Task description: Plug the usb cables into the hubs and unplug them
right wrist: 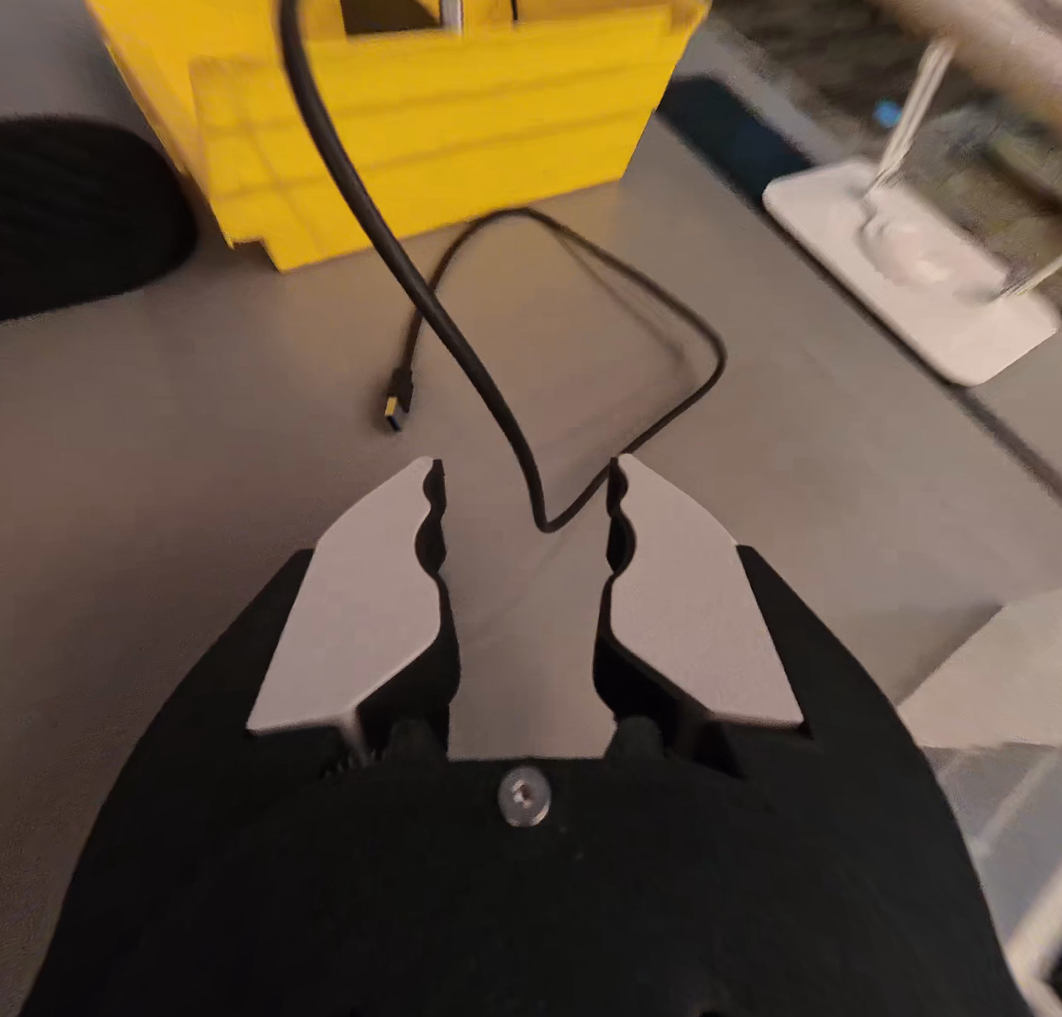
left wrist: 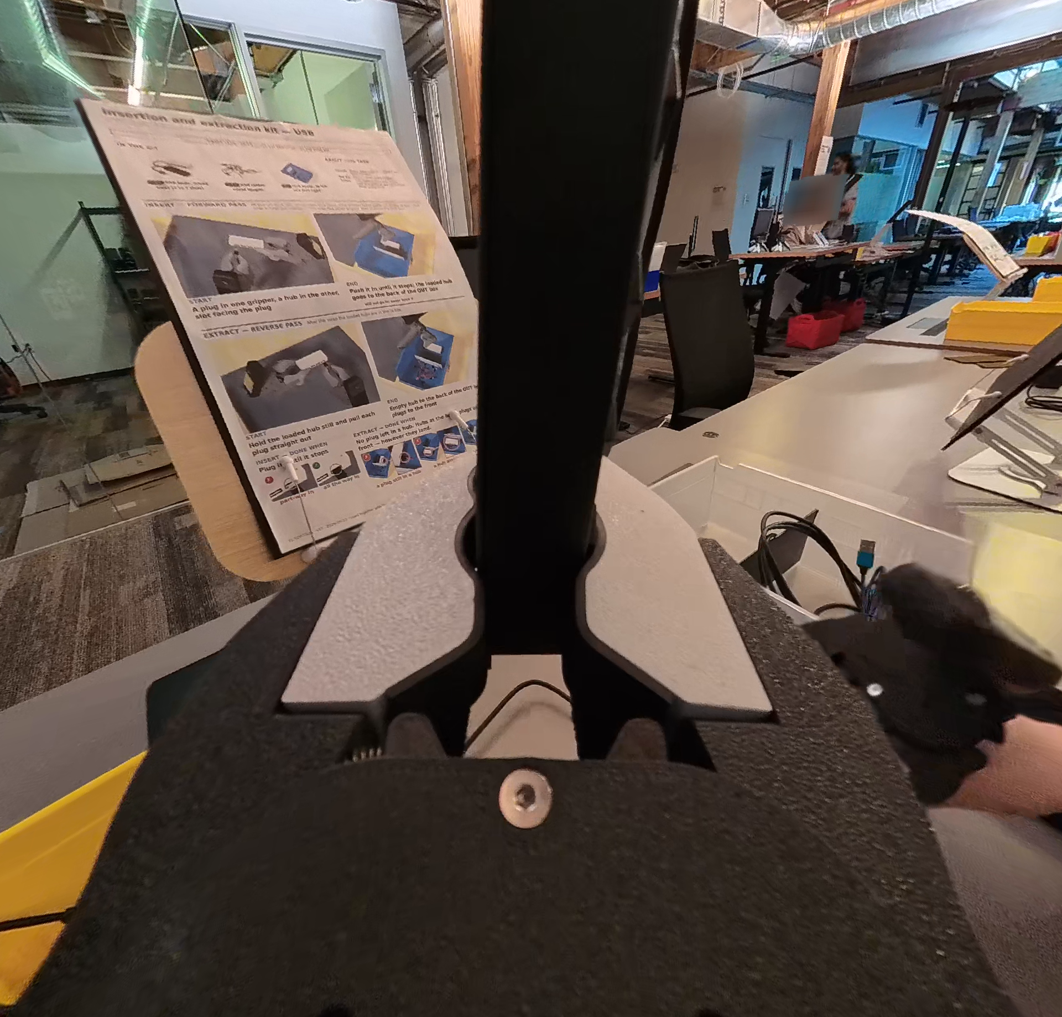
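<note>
The left gripper point(left wrist: 531, 564) clamped a long, rigid black hub point(left wrist: 574, 242) upright. The right gripper point(right wrist: 526, 466) hung open over a limp black cable point(right wrist: 678, 322) on the grey table point(right wrist: 172, 443); its stiff plug point(right wrist: 397, 400) looked the best hold.

Open office: timber posts point(left wrist: 827, 98), silver ducts point(left wrist: 862, 18), grey desks point(left wrist: 850, 403).

The matte black hub bar point(left wrist: 574, 242) stands against pale grey gripper fingers point(left wrist: 396, 604). The plastic bin point(right wrist: 431, 127) at the far side is bright yellow; the thin rubber cable point(right wrist: 661, 311) on the plain grey tabletop point(right wrist: 172, 472) is black, its plug tip point(right wrist: 395, 411) blue.
</note>
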Available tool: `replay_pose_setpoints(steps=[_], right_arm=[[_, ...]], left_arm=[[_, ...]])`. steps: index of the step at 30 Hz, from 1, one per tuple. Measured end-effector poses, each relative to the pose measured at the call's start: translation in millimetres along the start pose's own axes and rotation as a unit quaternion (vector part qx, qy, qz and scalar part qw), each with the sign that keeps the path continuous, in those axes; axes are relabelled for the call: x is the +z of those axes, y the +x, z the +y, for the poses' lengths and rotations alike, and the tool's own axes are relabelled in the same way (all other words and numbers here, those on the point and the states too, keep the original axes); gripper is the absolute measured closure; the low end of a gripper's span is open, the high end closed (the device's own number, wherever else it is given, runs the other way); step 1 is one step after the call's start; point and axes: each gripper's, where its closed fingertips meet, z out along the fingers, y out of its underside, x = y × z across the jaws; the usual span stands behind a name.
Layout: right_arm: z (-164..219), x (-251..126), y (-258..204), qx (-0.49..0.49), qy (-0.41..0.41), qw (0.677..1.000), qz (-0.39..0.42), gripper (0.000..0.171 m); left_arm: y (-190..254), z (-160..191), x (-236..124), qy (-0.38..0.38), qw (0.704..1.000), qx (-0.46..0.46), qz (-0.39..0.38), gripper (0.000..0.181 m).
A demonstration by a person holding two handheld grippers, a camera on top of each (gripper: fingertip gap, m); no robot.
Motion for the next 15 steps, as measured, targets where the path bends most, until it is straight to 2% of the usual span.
replay_pose_setpoints(steps=[2, 4, 6, 10, 11, 15], right_arm=[[11, 8, -3, 0.026, -0.025, 0.999, -0.01, 0.124], [10, 8, -3, 0.046, -0.016, 0.999, -0.016, 0.129], [4, 7, 3, 0.056, 0.003, 0.998, -0.007, 0.143], [-1, 12, 2, 0.069, 0.017, 0.997, -0.033, 0.15], [-1, 12, 0, 0.06, 0.017, 0.997, -0.039, 0.165], [-3, 7, 6, 0.037, 0.005, 0.999, -0.019, 0.167]], left_arm=[[-1, -4, -5, 0.008, 1.0, -0.004, 0.002, 0.153], [-3, -8, -9, 0.016, 1.0, -0.01, 0.006, 0.153], [-6, -11, -13, 0.023, 1.0, -0.016, 0.007, 0.154], [-11, -12, -18, 0.027, 0.999, -0.027, 0.009, 0.154], [-12, -12, -20, 0.027, 0.999, -0.028, 0.009, 0.154], [-13, -13, -23, 0.024, 0.999, -0.03, 0.013, 0.154]])
